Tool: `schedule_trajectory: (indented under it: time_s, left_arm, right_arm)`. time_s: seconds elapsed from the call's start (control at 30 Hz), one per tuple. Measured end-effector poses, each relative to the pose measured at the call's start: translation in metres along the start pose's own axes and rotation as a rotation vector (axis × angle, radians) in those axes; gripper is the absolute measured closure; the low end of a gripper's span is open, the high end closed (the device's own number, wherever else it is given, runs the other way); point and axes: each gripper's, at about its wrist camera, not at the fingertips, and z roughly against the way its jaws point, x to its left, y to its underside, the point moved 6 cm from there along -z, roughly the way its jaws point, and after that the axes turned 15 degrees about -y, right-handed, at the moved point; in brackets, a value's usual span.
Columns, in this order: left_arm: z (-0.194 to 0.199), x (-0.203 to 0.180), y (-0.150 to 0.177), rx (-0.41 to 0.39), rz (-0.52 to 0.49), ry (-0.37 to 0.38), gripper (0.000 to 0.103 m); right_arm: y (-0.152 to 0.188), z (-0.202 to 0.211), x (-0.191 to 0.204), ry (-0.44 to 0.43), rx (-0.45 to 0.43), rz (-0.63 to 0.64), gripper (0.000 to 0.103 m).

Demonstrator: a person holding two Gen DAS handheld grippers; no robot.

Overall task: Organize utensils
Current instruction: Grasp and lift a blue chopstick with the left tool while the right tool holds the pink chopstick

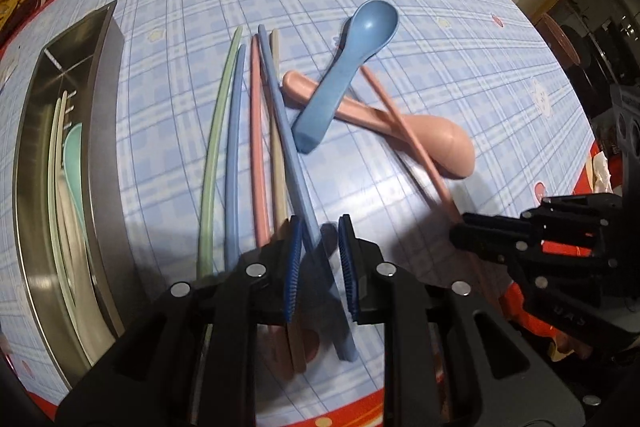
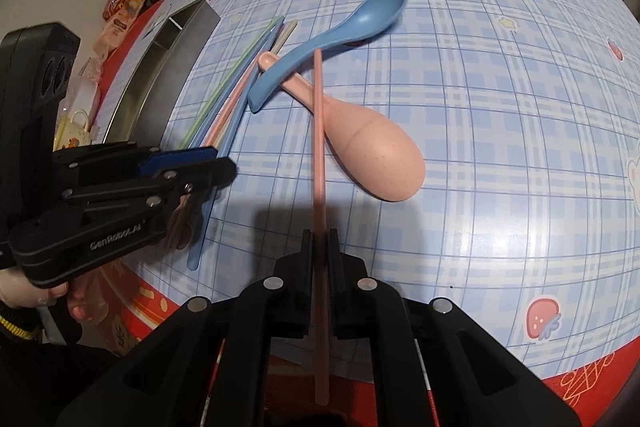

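My left gripper (image 1: 320, 263) points down over a row of chopsticks. Its blue pads stand open, with the blue chopstick (image 1: 280, 115) running between them and a gap on the right side. Green (image 1: 218, 131), second blue (image 1: 234, 147), pink (image 1: 256, 147) and beige (image 1: 278, 163) chopsticks lie beside it. My right gripper (image 2: 320, 239) is shut on a pink chopstick (image 2: 318, 131), which slants across the pink spoon (image 2: 380, 163). A blue spoon (image 2: 340, 31) lies over the pink spoon's handle. The left gripper (image 2: 224, 161) shows at the left.
A steel tray (image 1: 104, 107) at the left holds a mint spoon (image 1: 74, 155) and pale chopsticks. The table's red edge (image 2: 440, 347) runs close under both grippers. Snack bags (image 2: 120, 3) and a small cup (image 2: 76, 131) sit beyond the tray. A hand (image 2: 80, 303) holds the left gripper.
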Motion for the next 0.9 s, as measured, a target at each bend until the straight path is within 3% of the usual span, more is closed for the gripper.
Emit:
schedule_trajectory:
  time_s: [0.4,0.7,0.9]
  left_arm:
    - [-0.005,0.013,-0.006,-0.005,0.085,0.043,0.088]
    - [-0.002,0.005,-0.004,-0.047,0.031,-0.025,0.088]
    - [-0.003,0.006,-0.003,-0.056,0.041,-0.02,0.088]
  right_arm:
    - [0.004,0.006,-0.006,-0.02,-0.011,-0.017,0.096]
    - [0.005,0.005,-0.003,-0.015,-0.019,-0.001,0.097]
    - [0.007,0.004,-0.002,-0.011,-0.026,0.005,0.097]
